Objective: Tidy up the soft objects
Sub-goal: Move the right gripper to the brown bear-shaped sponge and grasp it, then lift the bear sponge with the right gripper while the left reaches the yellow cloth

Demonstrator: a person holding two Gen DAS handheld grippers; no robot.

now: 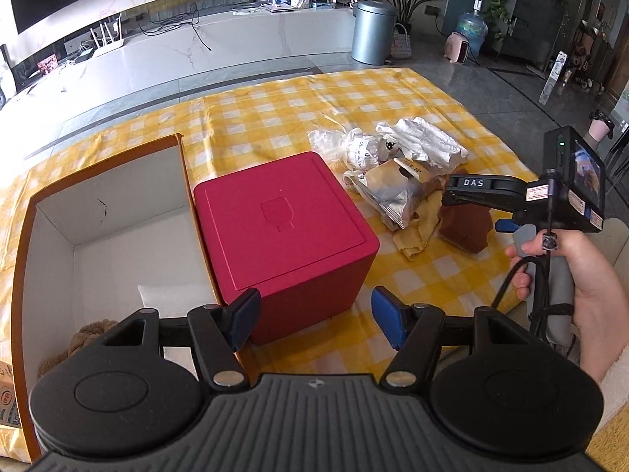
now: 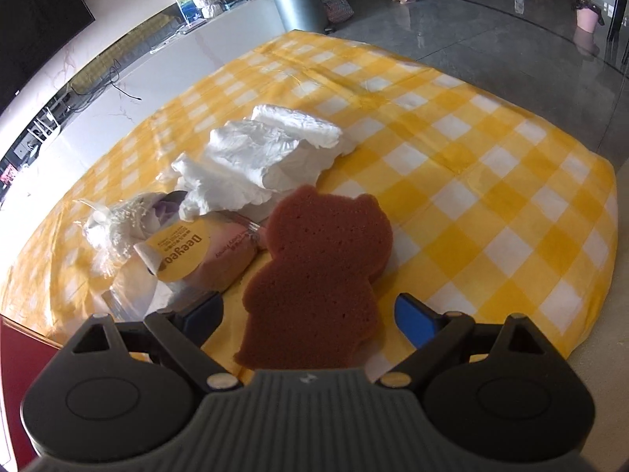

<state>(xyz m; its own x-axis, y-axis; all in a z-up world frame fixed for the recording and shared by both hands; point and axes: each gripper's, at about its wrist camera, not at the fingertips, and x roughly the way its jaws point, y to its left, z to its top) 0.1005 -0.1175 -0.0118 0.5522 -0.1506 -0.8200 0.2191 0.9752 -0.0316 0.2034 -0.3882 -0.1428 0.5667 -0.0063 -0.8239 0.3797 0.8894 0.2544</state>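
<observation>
Brown sponge (image 2: 314,275) lies on the checked cloth (image 2: 491,181), between the spread fingers of the right gripper (image 2: 310,316), untouched. Left gripper (image 1: 314,316), jaws apart and empty, hangs near the red box (image 1: 283,232) beside the open carton (image 1: 98,216).

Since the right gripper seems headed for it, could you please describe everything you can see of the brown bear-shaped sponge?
The brown bear-shaped sponge is a flat slab of porous foam, reddish-brown, cut with two rounded ears, a head and a stubby body. It lies flat on the yellow checked cloth, ears pointing away from the camera. Its left edge sits against the pink packet with a yellow label; the crumpled white tissue lies just beyond its head. The right gripper is open, its blue pads flanking the sponge's lower body without pressing on it.
</observation>
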